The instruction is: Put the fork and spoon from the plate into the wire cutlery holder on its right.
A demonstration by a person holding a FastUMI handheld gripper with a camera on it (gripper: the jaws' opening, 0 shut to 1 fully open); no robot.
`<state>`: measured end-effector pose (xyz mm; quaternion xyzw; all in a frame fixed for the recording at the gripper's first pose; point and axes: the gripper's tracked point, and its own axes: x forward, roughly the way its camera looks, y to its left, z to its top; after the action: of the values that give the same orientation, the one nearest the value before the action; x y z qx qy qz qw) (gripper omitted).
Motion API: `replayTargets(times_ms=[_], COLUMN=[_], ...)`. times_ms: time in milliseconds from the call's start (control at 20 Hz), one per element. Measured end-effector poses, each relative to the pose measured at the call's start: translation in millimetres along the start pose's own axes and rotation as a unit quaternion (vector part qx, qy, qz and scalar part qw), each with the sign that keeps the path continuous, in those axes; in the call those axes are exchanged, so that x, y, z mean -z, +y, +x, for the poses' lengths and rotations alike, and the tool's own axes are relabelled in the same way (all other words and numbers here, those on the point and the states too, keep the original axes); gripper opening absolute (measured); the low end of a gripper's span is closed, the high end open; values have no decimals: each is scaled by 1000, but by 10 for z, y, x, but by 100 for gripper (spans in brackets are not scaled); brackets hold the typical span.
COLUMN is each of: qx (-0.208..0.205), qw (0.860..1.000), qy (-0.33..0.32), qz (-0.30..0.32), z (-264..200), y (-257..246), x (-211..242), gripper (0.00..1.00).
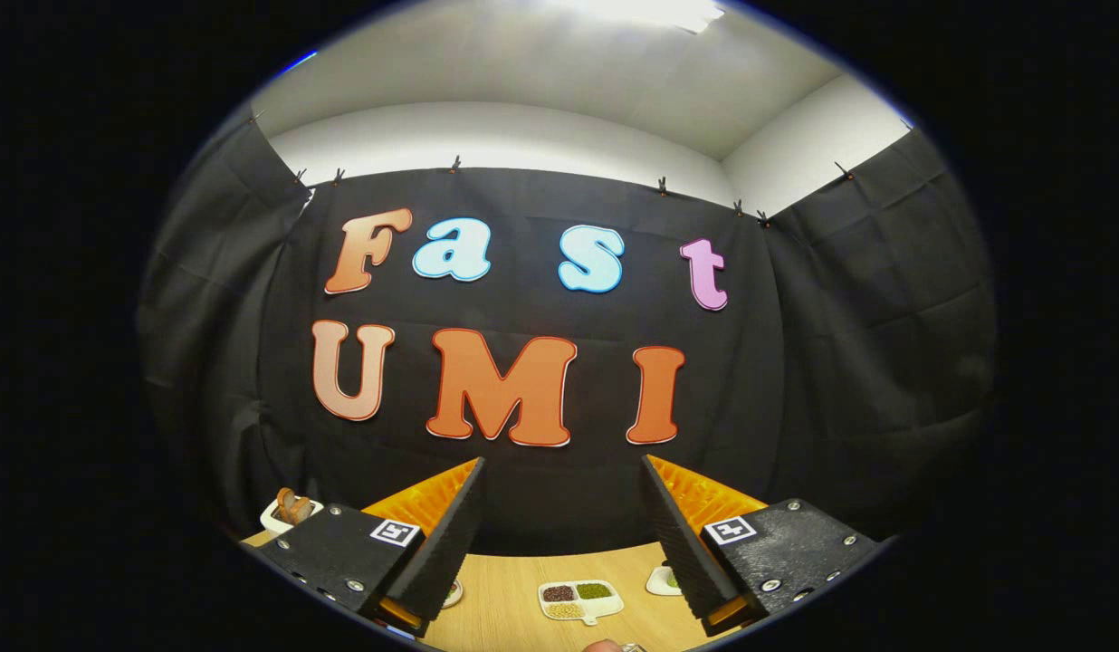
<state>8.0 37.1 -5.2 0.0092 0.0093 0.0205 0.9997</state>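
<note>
- I hold my gripper (559, 507) raised and pointed mostly forward at the black cloth wall (840, 362) of the booth, so I see more of the wall and the ceiling than of the bench.
- My two fingers stand wide apart with nothing between them; the jaws are open and they grip nothing.
- The left finger (446, 543) and the right finger (682, 543) have black ribbed pads on the inner side and orange bodies behind them.
- The wooden bench (505, 607) lies low under my fingers, and I see only a strip of it running to the foot of the wall.
- Between my fingers, on the bench and a little ahead, lies a small white tray with compartments (579, 600); it holds dark, green and pale yellow grains in separate sections.
- Just beside the inner side of my right finger there is a small white dish (661, 580) with something green in it, half hidden by the finger.
- Under the tip of my left finger a rim of another small dish (453, 593) shows; what is in it I cannot tell.
- Near the far left corner of the bench, beyond my left finger, stands a white holder with brown pieces (291, 510) in it.
- The plate with the fork and spoon and the wire cutlery holder I cannot place from here; at the near edge of the bench only a small blurred bit (605, 646) shows, and I cannot tell what it is.
</note>
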Motion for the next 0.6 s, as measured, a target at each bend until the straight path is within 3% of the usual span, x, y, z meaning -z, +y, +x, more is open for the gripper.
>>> replayTargets(times_ms=[300,600], qx=[-56,-124], qw=[997,979], qy=[51,161], qz=[8,8], z=[-39,-206], y=[526,1145], x=[307,913], gripper=[98,98])
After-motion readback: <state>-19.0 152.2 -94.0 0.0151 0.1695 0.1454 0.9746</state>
